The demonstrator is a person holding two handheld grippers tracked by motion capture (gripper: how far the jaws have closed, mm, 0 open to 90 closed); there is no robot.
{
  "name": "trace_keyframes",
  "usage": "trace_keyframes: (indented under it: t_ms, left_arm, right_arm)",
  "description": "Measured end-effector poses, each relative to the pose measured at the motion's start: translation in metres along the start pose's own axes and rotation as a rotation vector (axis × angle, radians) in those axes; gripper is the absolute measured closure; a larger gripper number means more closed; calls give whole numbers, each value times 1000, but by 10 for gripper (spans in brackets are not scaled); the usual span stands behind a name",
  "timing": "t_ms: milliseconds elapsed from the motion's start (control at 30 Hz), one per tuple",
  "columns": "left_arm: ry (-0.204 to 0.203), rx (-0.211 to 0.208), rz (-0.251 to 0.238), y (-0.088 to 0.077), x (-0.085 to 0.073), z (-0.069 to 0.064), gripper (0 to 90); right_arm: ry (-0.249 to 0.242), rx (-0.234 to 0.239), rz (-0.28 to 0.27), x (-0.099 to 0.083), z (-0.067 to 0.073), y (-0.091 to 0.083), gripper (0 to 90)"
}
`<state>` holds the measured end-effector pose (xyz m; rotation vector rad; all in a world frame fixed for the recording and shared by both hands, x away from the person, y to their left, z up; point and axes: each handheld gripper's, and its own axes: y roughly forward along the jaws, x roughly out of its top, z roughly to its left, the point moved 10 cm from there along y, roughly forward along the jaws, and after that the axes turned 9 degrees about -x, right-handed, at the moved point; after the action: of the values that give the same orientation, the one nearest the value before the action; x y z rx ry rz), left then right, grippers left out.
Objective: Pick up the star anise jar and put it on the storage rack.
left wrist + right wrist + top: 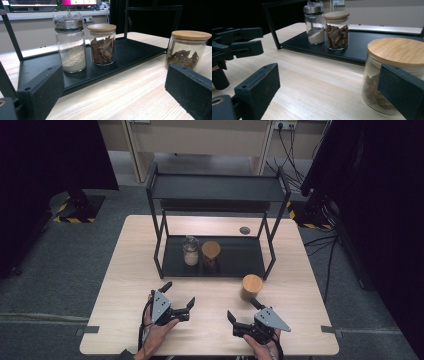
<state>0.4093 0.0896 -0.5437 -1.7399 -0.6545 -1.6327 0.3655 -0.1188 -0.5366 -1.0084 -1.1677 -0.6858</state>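
A bamboo-lidded glass jar (251,287) of brown dried pieces stands on the wooden table (135,270), in front of a black rack. On the rack's lower shelf (240,257) stand a metal-lidded jar of white powder (190,251) and a wooden-lidded jar of brown sticks (211,254), side by side. My left gripper (179,293) is open near the table's front, its jaws wide with nothing between them. My right gripper (242,309) is open too, just in front of the bamboo-lidded jar (397,75); its right jaw partly covers the jar without touching it. The powder jar (71,47) and the stick jar (102,45) face the left gripper (117,85).
The rack's upper shelf (217,187) overhangs the two jars. A small round grommet (244,230) sits in the table behind the rack. Dark curtains hang on both sides, and cables (320,242) lie on the floor at the right. The left gripper (237,42) shows at the left of the right gripper view.
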Motion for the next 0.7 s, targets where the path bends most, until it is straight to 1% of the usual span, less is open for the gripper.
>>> trace_keyframes:
  t_ms: [433, 567, 600, 700]
  left_arm:
    - [2, 0, 0, 0, 0, 0, 20]
    - [1, 0, 0, 0, 0, 0, 20]
    - [1, 0, 0, 0, 0, 0, 20]
    - [1, 1, 0, 0, 0, 0, 20]
  right_arm:
    - [9, -52, 8, -1, -16, -1, 48]
    - [6, -66, 7, -1, -20, 0, 48]
    - [-8, -84, 6, -2, -24, 1, 48]
    - [-9, -94, 11, -3, -27, 3, 48]
